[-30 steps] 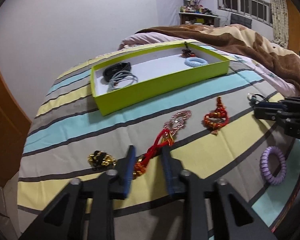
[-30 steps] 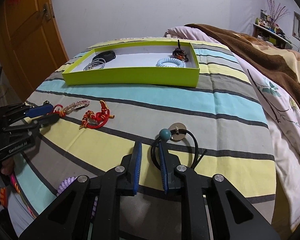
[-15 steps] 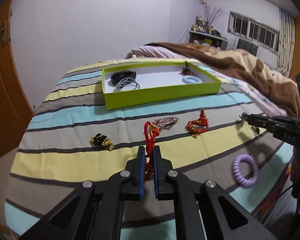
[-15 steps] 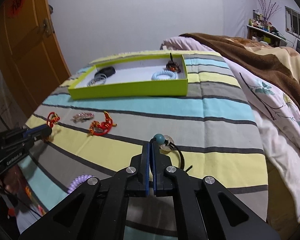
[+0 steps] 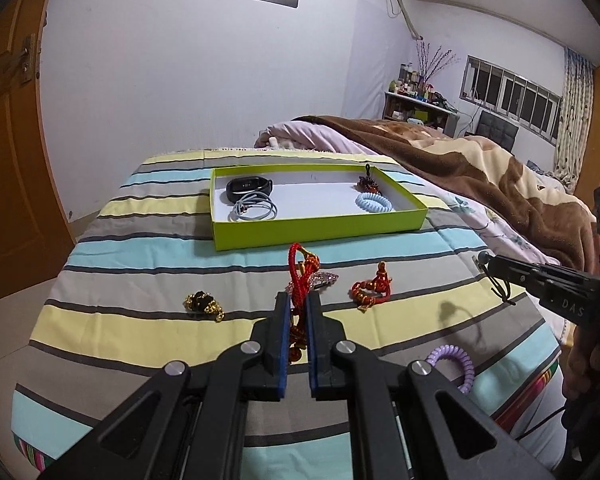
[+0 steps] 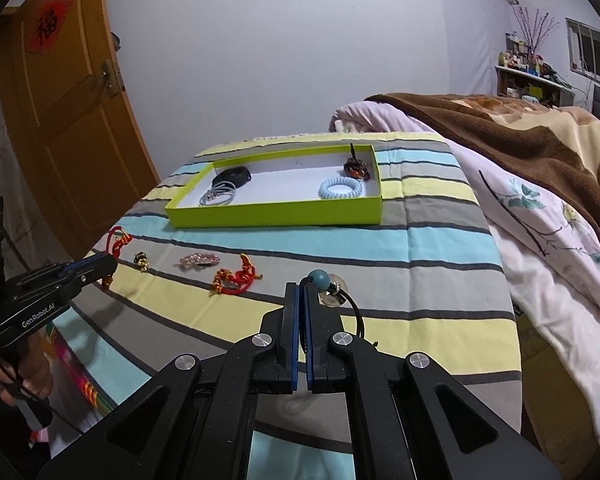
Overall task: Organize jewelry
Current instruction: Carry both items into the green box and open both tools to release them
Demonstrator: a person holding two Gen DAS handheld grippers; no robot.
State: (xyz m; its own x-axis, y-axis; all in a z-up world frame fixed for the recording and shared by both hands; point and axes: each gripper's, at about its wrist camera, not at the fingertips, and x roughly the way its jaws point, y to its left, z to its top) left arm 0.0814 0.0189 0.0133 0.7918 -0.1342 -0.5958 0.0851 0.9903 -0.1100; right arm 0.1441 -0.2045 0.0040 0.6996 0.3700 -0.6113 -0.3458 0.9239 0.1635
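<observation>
The bed (image 5: 148, 248), covered by a striped sheet, carries a green tray (image 5: 320, 232) near its far end, already holding a black band, grey cords, a pale blue coil tie and a dark charm. Carry both loads over the near tray wall before releasing, and lower each into the bare white floor at the tray's centre. The left tool (image 5: 298, 312) is clamped on a red cord bracelet (image 5: 298, 276), which rises above the pads; keep it upright so the dangling beads clear the wall. The right tool (image 6: 302, 300) is closed on a black cord hair tie (image 6: 340, 292) with a teal bead; judged likely to swing, so move slowly.
</observation>
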